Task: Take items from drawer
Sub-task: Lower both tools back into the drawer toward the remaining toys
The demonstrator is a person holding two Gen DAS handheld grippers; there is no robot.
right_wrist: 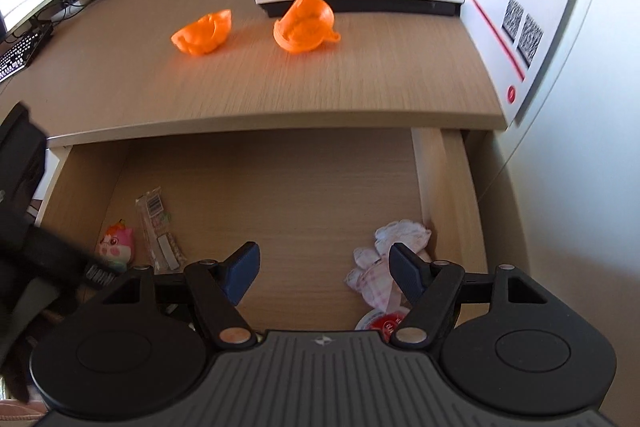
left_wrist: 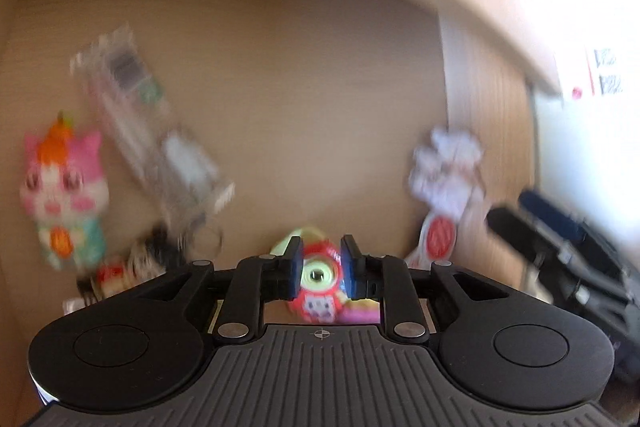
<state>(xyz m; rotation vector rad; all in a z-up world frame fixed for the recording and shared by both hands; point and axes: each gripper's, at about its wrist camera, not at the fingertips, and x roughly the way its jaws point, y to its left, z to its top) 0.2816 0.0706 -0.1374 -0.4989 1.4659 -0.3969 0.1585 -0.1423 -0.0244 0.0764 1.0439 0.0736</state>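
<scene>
Already the left hand-held gripper (left_wrist: 320,269) is pinching a small red toy (left_wrist: 318,285) with a pale green ring on its face, low at the near edge of the open drawer (right_wrist: 280,187). The left wrist view is blurred, so I cannot tell whether the toy is clear of the drawer floor. It looks light and rigid, probably moulded plastic, so a squeeze across its rounded sides, as now, should hold, though that curve could slip.

The right hand-held gripper (right_wrist: 324,271) hangs with its fingers spread wide above the near right corner, just by a crumpled white-and-pink plush (right_wrist: 390,255). That one looks soft and light; it will squash, so taking it across the middle seems best. A pink cat squishy (right_wrist: 116,245) and a clear wrapped packet (right_wrist: 154,223) lie near the left side. Two orange plastic shells (right_wrist: 204,33) sit on the tabletop (right_wrist: 360,87) beyond.
</scene>
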